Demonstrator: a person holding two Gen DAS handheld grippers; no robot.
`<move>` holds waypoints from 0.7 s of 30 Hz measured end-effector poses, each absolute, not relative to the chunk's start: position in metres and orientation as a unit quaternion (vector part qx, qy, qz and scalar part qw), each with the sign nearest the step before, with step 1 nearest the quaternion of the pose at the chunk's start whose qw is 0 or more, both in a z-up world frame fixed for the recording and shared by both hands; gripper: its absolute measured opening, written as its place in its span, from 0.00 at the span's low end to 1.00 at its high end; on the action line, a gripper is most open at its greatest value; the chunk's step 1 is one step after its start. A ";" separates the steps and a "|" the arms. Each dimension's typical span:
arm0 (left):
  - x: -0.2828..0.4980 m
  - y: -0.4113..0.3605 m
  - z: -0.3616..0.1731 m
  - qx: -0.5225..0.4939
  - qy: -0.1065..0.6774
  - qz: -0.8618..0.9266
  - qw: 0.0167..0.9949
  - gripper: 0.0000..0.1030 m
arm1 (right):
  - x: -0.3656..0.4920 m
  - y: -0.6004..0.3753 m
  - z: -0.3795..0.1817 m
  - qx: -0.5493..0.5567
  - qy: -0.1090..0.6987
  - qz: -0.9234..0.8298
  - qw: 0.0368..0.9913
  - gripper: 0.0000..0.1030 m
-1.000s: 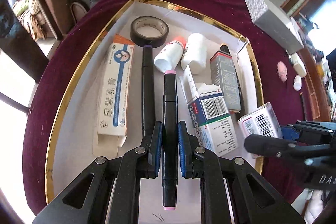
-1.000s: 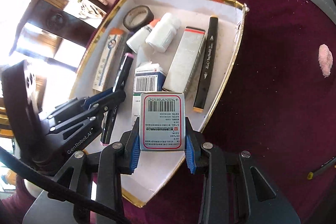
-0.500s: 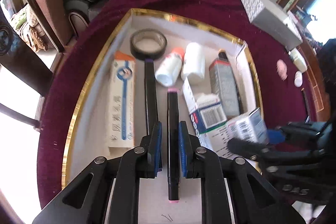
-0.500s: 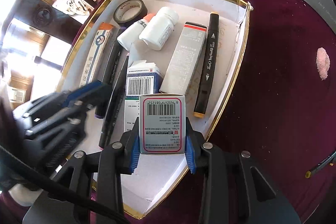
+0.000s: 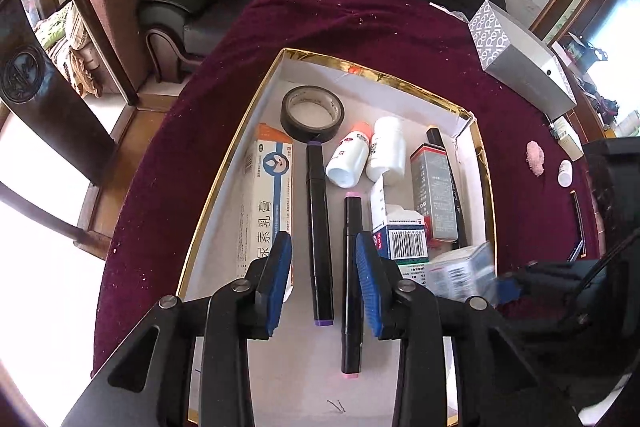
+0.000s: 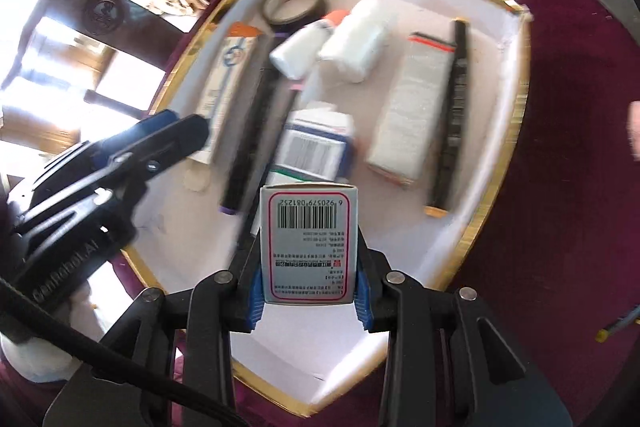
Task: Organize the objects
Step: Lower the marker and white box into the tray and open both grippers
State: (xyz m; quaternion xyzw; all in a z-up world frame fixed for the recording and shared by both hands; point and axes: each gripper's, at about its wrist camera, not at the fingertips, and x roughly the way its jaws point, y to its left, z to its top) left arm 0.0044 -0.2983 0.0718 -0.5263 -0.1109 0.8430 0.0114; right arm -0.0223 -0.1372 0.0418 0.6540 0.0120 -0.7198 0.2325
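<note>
Tray (image 5: 224, 183) with the gold rim was where we found most of the things already gathered on the dark red cloth (image 5: 360, 27): a roll of black tape (image 5: 312, 113), a long white carton (image 5: 269, 195), two white bottles (image 5: 366, 157), a grey carton (image 5: 434, 195), a barcoded blue-and-white carton (image 5: 400, 239), a purple-tipped marker (image 5: 319, 243), and a pink-tipped marker (image 5: 352, 279) lying flat beside it; we judged the tidying well advanced but unfinished; a small white bottle (image 5: 565, 173), a pink lump (image 5: 535, 154) and a large grey patterned box (image 5: 520, 67) lay out on the cloth, well apart from the tray.

Our left gripper (image 5: 322, 285) pointed steeply down over the tray's near end, its jaws opening; the pink-tipped marker lay just inside the right-hand blue pad, and we saw neither pad pressing on it, so it looked let go; the purple-tipped marker also showed between the spread pads, untouched.

Our right gripper (image 6: 309, 281) was clenched on a small white carton with a red border (image 6: 309, 247), held upright above the tray's near corner and not yet set down; placing it seemed the next job; the rest of that view was blurred.
</note>
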 end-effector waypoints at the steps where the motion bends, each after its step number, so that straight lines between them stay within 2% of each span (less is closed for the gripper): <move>1: 0.004 -0.299 0.072 -0.525 -0.110 0.844 0.010 0.28 | -0.022 -0.133 0.044 0.652 0.025 -0.725 0.220 0.32; 4: 0.003 -0.299 0.073 -0.524 -0.111 0.844 0.011 0.28 | -0.022 -0.126 0.044 0.651 0.057 -0.734 0.184 0.32; 11: 0.002 -0.294 0.079 -0.520 -0.096 0.849 0.014 0.30 | -0.023 -0.134 0.022 0.671 0.055 -0.717 0.181 0.33; 14: 0.003 -0.293 0.082 -0.519 -0.086 0.850 0.012 0.41 | -0.023 -0.130 0.021 0.675 0.047 -0.715 0.179 0.39; 17: 0.002 -0.292 0.083 -0.521 -0.080 0.850 0.012 0.41 | -0.023 -0.124 0.028 0.670 0.037 -0.720 0.179 0.44; 19: 0.002 -0.291 0.082 -0.523 -0.078 0.849 0.012 0.41 | -0.022 -0.123 0.036 0.661 0.036 -0.728 0.180 0.52; 20: 0.002 -0.290 0.081 -0.524 -0.077 0.848 0.013 0.42 | -0.021 -0.121 0.039 0.657 0.036 -0.732 0.179 0.60; 21: 0.001 -0.289 0.081 -0.526 -0.076 0.847 0.014 0.42 | -0.020 -0.120 0.043 0.653 0.034 -0.736 0.178 0.61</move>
